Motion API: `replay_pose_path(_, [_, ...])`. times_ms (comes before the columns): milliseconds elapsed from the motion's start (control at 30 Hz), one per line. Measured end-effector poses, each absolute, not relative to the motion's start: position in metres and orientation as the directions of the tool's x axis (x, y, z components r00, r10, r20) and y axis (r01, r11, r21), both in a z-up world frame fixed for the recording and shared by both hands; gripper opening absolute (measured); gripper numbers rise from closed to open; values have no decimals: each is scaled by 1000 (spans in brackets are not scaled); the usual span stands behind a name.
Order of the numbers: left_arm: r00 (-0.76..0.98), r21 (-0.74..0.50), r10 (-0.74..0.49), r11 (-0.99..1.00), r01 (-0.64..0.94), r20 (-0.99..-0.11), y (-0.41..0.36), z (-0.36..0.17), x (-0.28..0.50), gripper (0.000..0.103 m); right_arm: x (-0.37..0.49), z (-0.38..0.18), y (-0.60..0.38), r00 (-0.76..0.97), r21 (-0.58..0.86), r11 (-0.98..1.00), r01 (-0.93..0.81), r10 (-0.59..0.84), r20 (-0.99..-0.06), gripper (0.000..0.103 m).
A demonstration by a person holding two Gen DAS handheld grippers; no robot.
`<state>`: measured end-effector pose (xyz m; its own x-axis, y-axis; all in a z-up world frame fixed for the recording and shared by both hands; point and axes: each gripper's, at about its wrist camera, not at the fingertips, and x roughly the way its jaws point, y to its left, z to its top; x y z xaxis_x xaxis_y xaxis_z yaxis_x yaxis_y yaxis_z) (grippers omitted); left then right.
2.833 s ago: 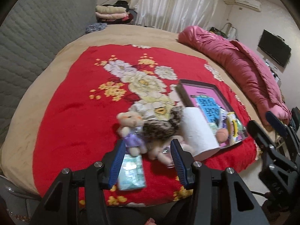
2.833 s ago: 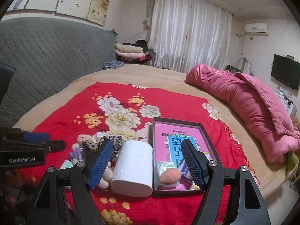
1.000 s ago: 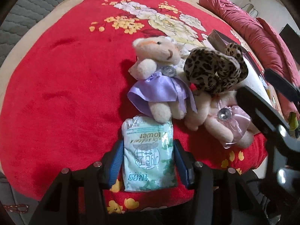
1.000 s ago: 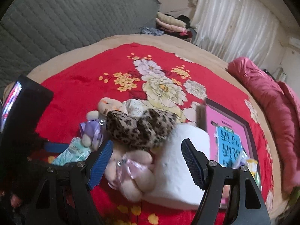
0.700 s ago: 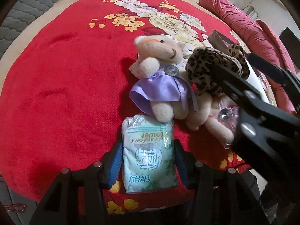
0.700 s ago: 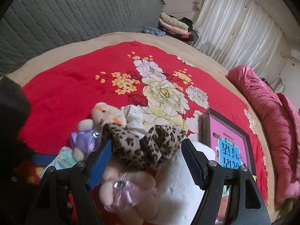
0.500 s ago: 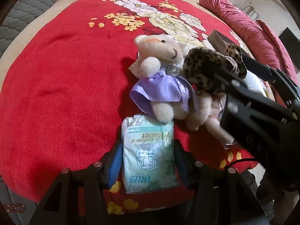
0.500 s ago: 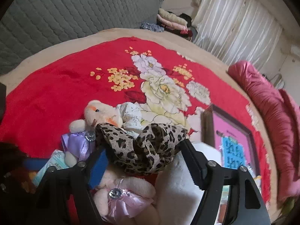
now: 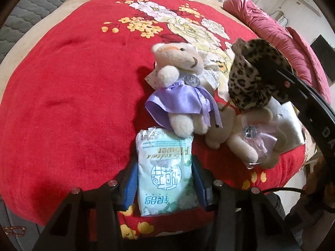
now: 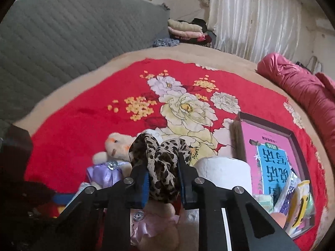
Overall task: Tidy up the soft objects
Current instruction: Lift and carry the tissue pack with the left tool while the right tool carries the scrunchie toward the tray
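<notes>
Red flowered bedding (image 9: 69, 87) is covering the bed, with everything gathered near its front edge. Nearest in the left wrist view, the left gripper (image 9: 165, 185) is closing its blue pads around a pale green tissue pack (image 9: 165, 173) lying flat on the cover; the pads seem to be touching the pack's sides, though the fisheye edge makes that hard to confirm. Just beyond it, a plush bear in a purple dress (image 9: 182, 90) is lying with a foot on the pack's far end, and a second bear in pink (image 9: 249, 133) is resting beside it. The right gripper (image 10: 162, 183) is pinching a leopard-print scrunchie (image 10: 161, 161) tightly, holding it above the bears. Behind, a white paper roll (image 10: 224, 172) is standing next to a dark-framed tray (image 10: 293, 135) holding a pink book.
</notes>
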<state>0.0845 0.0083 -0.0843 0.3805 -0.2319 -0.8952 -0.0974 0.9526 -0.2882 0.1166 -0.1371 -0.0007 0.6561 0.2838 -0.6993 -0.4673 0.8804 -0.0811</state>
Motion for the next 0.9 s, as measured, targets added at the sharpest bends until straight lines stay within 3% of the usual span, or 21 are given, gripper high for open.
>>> replay_pose_path(200, [412,-314,-249,944,-98,-877,13,-76,79,45,108,12,-154,655,12,886,-464,352,-669,22])
replay_pose_path(900, [485,-251,-191,966,-60,-853,-4,-33,57,46,84,54,-191,720,71,900,-430,390,-574,22])
